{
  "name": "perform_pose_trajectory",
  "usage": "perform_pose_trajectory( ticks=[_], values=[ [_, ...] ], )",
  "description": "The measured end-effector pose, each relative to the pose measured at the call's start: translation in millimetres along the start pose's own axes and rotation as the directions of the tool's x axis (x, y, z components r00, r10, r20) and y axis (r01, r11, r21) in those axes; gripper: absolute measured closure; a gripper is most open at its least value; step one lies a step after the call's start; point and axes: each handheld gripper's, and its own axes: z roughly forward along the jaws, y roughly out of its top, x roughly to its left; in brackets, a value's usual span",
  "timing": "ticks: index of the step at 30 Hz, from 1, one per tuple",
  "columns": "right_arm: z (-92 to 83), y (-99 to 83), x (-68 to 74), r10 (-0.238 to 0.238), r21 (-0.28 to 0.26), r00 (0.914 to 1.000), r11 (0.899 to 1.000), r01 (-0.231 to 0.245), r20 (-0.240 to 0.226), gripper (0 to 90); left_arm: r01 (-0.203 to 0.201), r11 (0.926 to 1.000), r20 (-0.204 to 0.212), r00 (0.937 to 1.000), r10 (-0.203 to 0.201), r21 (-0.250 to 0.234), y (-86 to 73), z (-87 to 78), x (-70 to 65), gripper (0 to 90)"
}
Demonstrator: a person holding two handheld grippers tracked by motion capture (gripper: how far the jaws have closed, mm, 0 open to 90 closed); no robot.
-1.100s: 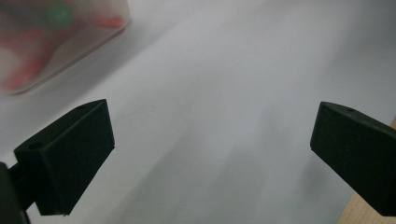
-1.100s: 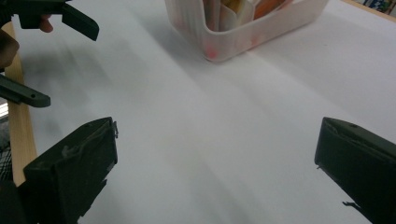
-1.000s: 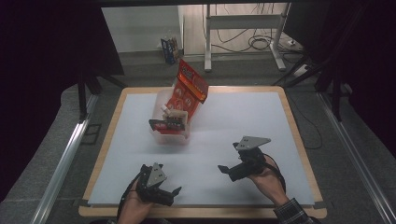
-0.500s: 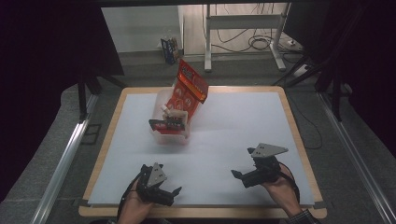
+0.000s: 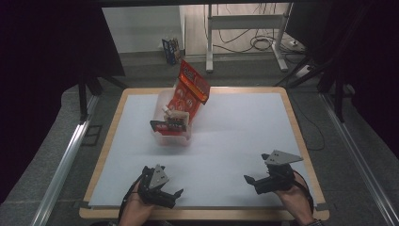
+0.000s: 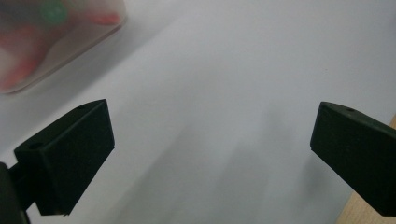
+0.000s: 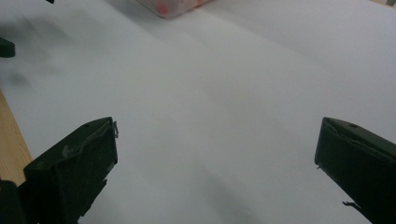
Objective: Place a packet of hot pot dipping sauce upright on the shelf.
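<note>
A clear plastic bin (image 5: 164,135) stands on the white table top (image 5: 235,127), left of centre, and holds several snack packets. A tall red bag (image 5: 192,88) leans out of its far end. My left gripper (image 5: 173,197) rests near the front edge, well short of the bin, open with nothing in it. In the left gripper view the jaws (image 6: 212,130) stand wide apart over bare white surface, with the blurred bin (image 6: 56,37) at upper left. My right gripper (image 5: 251,184) sits at the front right, open and empty (image 7: 215,140); the bin's corner (image 7: 175,7) shows far ahead.
The wooden table rim (image 5: 202,214) runs just behind both hands. A metal rail (image 5: 66,160) lies on the floor to the left. Beyond the table stand a frame's legs (image 5: 244,37) and cables. A jaw of the left gripper (image 7: 5,46) shows at the right gripper view's left edge.
My right gripper has drawn back towards the front right corner of the table, still open. The left gripper and the bin have not moved.
</note>
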Motion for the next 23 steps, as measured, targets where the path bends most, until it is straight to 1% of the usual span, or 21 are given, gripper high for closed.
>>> perform_pose_trajectory(
  ticks=[9,14,19,23],
  values=[
    [-6.3,-19.5,-6.6,0.052,0.033,0.9984,0.998,-0.053,0.022,0.0,-0.004,1.0,-0.001,1.0,0.004,0.004,0.0,1.6,-1.2,0.0],
    [-5.9,-27.5,-10.1,0.085,0.066,0.9962,0.994,-0.086,0.019,0.0,-0.009,0.9999,-0.005,1.0,0.009,0.01,-0.1,2.4,-1.6,0.0],
    [-4.6,-28.9,-11.7,0.09,0.076,0.9958,0.993,-0.091,0.019,0.0,-0.015,0.9998,-0.007,0.9999,0.015,0.011,0.2,3.3,-2.9,0.0],
    [-3.2,-28.9,-11.0,0.081,0.082,0.9964,0.993,-0.083,0.024,0.0,-0.015,0.9999,-0.014,0.9998,0.015,0.003,1.0,2.9,-2.8,0.0]
  ],
)
